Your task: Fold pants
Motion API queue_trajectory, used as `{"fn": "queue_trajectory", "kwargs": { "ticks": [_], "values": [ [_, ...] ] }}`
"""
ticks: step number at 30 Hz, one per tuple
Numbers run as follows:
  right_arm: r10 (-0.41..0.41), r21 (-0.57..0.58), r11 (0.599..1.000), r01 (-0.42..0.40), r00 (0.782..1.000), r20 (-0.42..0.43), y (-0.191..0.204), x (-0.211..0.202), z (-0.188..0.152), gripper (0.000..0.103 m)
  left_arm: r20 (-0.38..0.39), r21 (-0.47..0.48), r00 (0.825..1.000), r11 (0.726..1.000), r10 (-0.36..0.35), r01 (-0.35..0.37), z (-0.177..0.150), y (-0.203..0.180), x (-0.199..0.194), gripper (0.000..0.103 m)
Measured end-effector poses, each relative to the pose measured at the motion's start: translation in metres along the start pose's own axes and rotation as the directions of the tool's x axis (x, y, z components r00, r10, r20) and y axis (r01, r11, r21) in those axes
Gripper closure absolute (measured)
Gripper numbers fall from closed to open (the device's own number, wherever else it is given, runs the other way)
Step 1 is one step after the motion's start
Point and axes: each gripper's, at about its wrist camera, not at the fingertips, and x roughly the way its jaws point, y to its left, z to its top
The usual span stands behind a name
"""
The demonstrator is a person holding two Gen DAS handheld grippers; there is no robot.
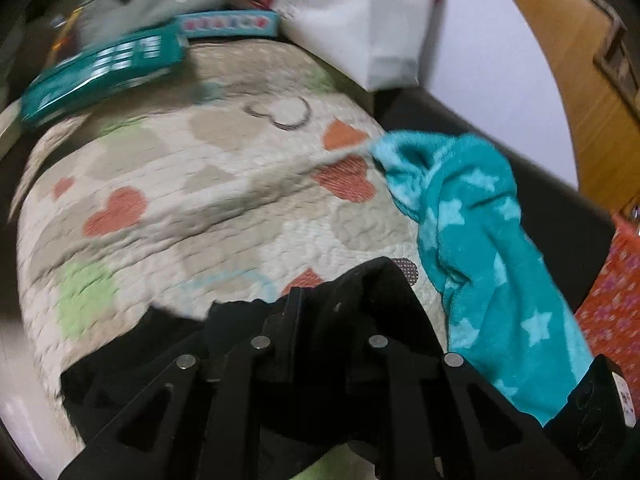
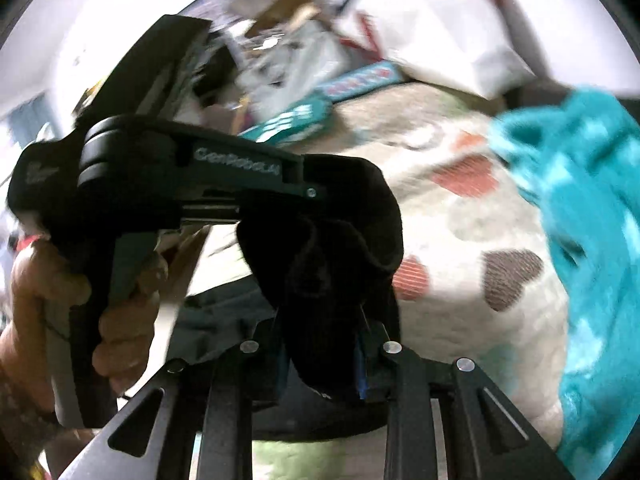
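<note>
Left gripper (image 1: 320, 312), seen from its own wrist camera, has its two black jaws drawn close together and clamped on a bunch of black pants (image 1: 360, 280), lifted off a quilted cover (image 1: 200, 208) with heart patterns. To the right, a teal star-print garment (image 1: 480, 260) lies crumpled on the same cover. Boxes (image 1: 104, 72) and a white bag (image 1: 360, 20) sit blurred at the far edge.

Right wrist view: the right gripper (image 2: 320, 328) is also pinched on black pants fabric, which bulges up between its jaws. The left gripper appears here too, side on, gripped by a person's hand (image 2: 100, 300), its tips buried in the same black cloth just above. The teal garment is at the right edge, well apart.

Judged from this, the pants are held at two points and lifted, the start of spreading or the first fold. Next, the hands likely need to draw apart to tension the cloth, then lay it flat on the cover without dragging the teal garment.
</note>
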Motion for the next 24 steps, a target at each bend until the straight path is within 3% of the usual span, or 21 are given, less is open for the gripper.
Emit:
{"fn": "queue_trajectory", "kwargs": {
  "ticks": [7,15,19,24],
  "values": [
    [0.062,-0.185,0.98,-0.075,0.995,-0.077,0.068,0.01,-0.008,0.076,0.074,-0.172,0.997,0.985,0.001,0.011,-0.035,0.069,-0.031,0.088],
    [0.037,-0.381,0.918,-0.107,0.982,-0.187,0.136,0.058,-0.04,0.076,0.131,-0.347,0.991,0.935,-0.029,0.074,-0.08,0.147,-0.034,0.088],
    [0.006,-0.45,0.886,-0.115,0.972,-0.236,0.155,0.085,-0.059,0.075,0.148,-0.432,0.989,0.899,-0.015,0.078,-0.1,0.178,-0.031,0.088],
    [-0.026,-0.528,0.838,-0.134,0.958,-0.284,0.167,0.101,-0.082,0.067,0.171,-0.552,0.984,0.822,-0.051,0.139,-0.122,0.215,-0.028,0.086]
  ]
}}
